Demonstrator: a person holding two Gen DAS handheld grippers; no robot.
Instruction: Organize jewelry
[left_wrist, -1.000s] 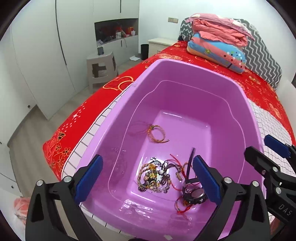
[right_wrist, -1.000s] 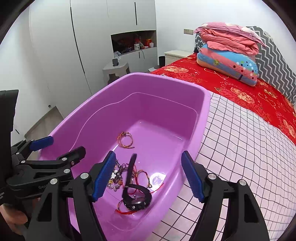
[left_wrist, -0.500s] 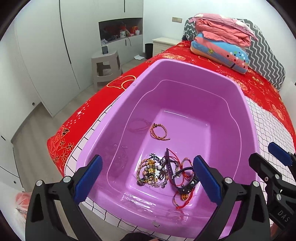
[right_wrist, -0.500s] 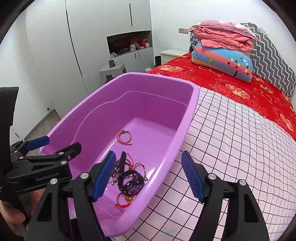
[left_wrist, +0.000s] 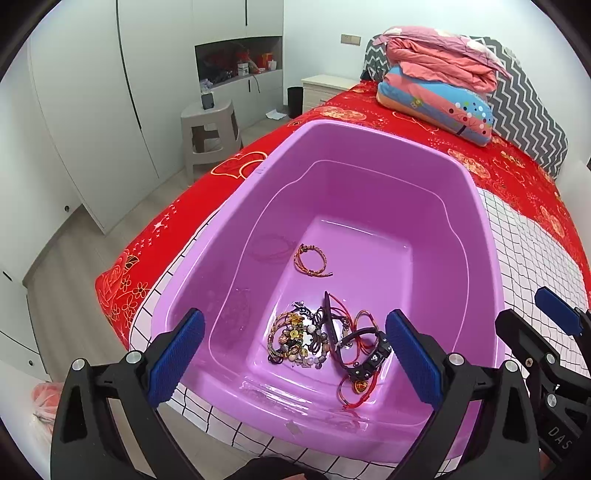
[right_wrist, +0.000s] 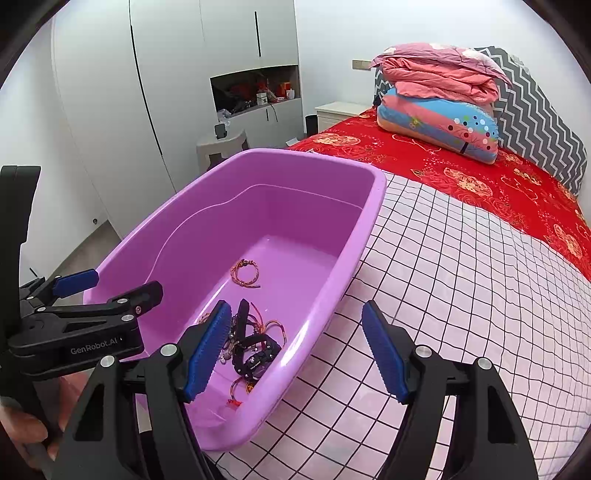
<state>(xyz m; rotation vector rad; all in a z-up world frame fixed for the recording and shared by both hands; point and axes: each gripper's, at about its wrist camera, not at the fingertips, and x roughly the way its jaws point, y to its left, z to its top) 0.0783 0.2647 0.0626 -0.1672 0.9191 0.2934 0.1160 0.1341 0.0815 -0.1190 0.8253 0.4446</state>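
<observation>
A purple plastic tub (left_wrist: 476, 206) (right_wrist: 369, 221) sits on the bed. On its floor lies a tangle of beaded bracelets (left_wrist: 295, 339), a black watch (left_wrist: 365, 360) (right_wrist: 256, 360) with red cords, and a lone orange braided bracelet (left_wrist: 310, 260) (right_wrist: 245, 273) farther in. My left gripper (left_wrist: 293, 363) hangs open over the tub's near end with nothing between its blue pads. My right gripper (right_wrist: 293, 349) is open and empty above the tub's right rim. Each gripper also shows at the edge of the other's view: the right gripper (left_wrist: 554, 317), the left gripper (right_wrist: 110, 288).
The tub rests on a pink checked sheet (right_wrist: 461, 280) over a red patterned cover (left_wrist: 155, 258). Folded quilts and a pillow (left_wrist: 439, 88) lie at the bed's head. A grey stool (left_wrist: 210, 129), white wardrobes and a nightstand (left_wrist: 325, 85) stand beyond. A hand (right_wrist: 22, 424) holds the left gripper.
Both grippers have drawn back from the tub, so it looks smaller, and the right one has shifted right over the checked sheet. The watch and bracelets have slid and shifted on the tub floor. Both grippers stayed open.
</observation>
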